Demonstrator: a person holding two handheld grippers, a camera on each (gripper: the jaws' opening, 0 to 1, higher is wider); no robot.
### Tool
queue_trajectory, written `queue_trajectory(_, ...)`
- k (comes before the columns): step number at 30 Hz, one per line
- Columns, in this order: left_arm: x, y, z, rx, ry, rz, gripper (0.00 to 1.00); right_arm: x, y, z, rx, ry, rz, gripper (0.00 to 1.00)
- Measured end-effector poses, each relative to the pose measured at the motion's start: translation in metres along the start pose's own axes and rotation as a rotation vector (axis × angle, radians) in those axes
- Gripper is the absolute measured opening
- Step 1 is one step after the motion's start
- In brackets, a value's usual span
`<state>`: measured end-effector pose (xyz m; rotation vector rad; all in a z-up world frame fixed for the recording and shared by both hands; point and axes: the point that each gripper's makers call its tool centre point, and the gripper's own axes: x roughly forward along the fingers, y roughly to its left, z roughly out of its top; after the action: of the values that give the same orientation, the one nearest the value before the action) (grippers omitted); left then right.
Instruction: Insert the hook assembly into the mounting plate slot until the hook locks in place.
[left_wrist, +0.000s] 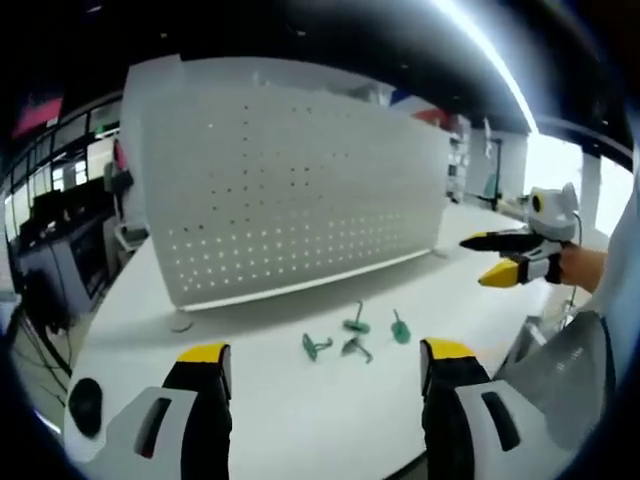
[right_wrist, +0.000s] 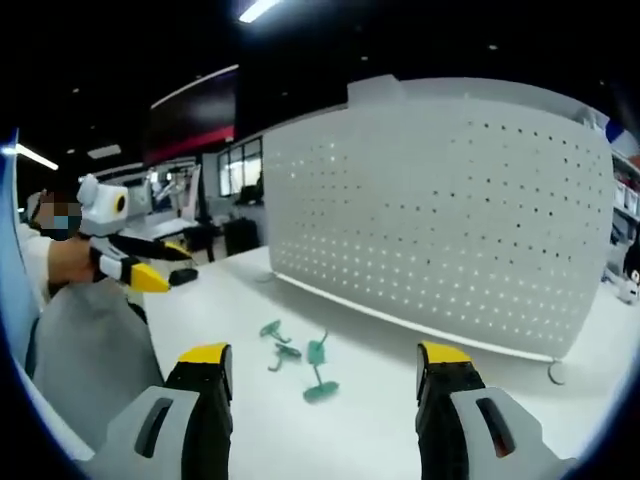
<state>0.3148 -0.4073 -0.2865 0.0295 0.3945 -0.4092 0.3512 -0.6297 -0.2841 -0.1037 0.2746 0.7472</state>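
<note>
- The desk (left_wrist: 300, 420) was the biggest thing I had in front of me: a white top carrying everything else.
- A white board full of small holes (left_wrist: 290, 190) stood upright on the desk on small feet, across the far side in the left gripper view; in the right gripper view (right_wrist: 450, 210) it stood to the right and behind the small parts.
- My left gripper (left_wrist: 325, 365) hung low over the near desk, its yellow-tipped jaws spread wide with nothing between them. In the right gripper view it came in from the left (right_wrist: 170, 270), held off the desk, well apart from the hooks.
- My right gripper (right_wrist: 325, 365) likewise had its jaws wide apart and held nothing. In the left gripper view it showed at the right (left_wrist: 490, 258), up in the air beside the board's end.
- Four small green hooks (left_wrist: 352, 335) lay loose on the desk in a close cluster just in front of the board, none in the board; in the right gripper view (right_wrist: 300, 362) they lay between my jaws' line and the board.
</note>
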Motion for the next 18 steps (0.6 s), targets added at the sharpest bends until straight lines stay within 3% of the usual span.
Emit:
queue_trajectory(11, 0.018, -0.012, 0.01, 0.029, 0.026, -0.023, 0.75, 0.003, -0.007, -0.003, 0.015, -0.001, 0.006, 0.76)
queue_trajectory(18, 0.034, -0.005, 0.012, 0.035, 0.036, -0.018, 0.67, 0.005, -0.01, -0.004, 0.016, -0.005, 0.0, 0.76)
